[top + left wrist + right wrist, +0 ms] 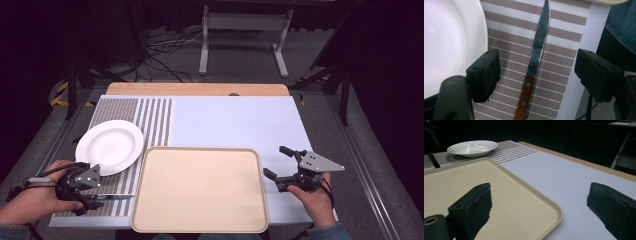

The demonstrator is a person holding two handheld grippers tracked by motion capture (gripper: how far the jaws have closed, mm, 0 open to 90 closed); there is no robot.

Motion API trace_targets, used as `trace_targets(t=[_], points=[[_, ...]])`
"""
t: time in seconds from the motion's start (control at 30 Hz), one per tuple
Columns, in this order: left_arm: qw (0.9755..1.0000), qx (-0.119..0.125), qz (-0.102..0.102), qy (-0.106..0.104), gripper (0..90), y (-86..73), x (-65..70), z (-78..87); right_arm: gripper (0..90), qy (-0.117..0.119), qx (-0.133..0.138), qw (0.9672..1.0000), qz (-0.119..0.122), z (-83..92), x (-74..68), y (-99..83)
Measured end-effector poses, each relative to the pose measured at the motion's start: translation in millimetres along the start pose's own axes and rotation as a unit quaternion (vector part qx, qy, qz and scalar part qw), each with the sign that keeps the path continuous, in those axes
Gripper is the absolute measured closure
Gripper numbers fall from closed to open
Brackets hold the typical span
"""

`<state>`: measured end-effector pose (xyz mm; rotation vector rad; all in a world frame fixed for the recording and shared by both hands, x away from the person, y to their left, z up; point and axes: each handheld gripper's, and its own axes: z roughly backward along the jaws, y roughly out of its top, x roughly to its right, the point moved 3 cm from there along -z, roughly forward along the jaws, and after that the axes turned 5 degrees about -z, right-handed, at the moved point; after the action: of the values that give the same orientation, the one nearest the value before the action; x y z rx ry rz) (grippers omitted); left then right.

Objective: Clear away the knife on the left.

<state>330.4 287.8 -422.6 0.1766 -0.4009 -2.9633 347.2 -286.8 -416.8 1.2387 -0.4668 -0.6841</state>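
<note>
The knife (536,52), with a serrated steel blade and a riveted wooden handle, lies flat on the striped placemat (152,117) near the worktop's front left corner, its blade pointing toward the tray (200,187) and its handle toward the left edge. It sits in the strip of mat between the white plate (110,146) and the front edge, just beside the plate's rim without touching it. The left gripper (536,75) hangs over the handle end with its fingers (485,72) spread wide, one on each side of the knife and clear of it, gripping nothing; this straddle looks like a line-up to close on the handle. The empty beige tray sits at the front middle, probably the place where things are meant to go. The right gripper (277,162) waits off the tray's right edge over the pale mat (235,120), fingers released and empty, leaving the tray free.
</note>
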Motion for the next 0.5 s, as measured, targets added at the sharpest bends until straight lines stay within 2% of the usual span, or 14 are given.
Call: trace_targets(t=[0.1, 0.23, 0.27, 0.5], points=[[0.9999, -0.010, -0.002, -0.006, 21.9, -3.5, -1.8, -3.3, 6.2, -0.002, -0.002, 1.0000, 0.003, 1.0, 0.1, -0.7], [0.9990, -0.033, -0.022, -0.022, 27.7, -8.2, -5.1, -8.6, 6.2, -0.003, 0.002, 1.0000, 0.000, 4.5, 0.3, -1.6], [0.9980, -0.043, -0.036, -0.027, 29.6, -9.3, -7.1, -9.6, 6.2, -0.004, 0.001, 1.0000, 0.000, 5.2, 0.3, -2.1], [0.9918, -0.089, -0.074, -0.054, 44.5, -12.5, -13.2, -18.4, 6.1, -0.009, 0.000, 1.0000, 0.000, 11.1, 0.2, -5.1]])
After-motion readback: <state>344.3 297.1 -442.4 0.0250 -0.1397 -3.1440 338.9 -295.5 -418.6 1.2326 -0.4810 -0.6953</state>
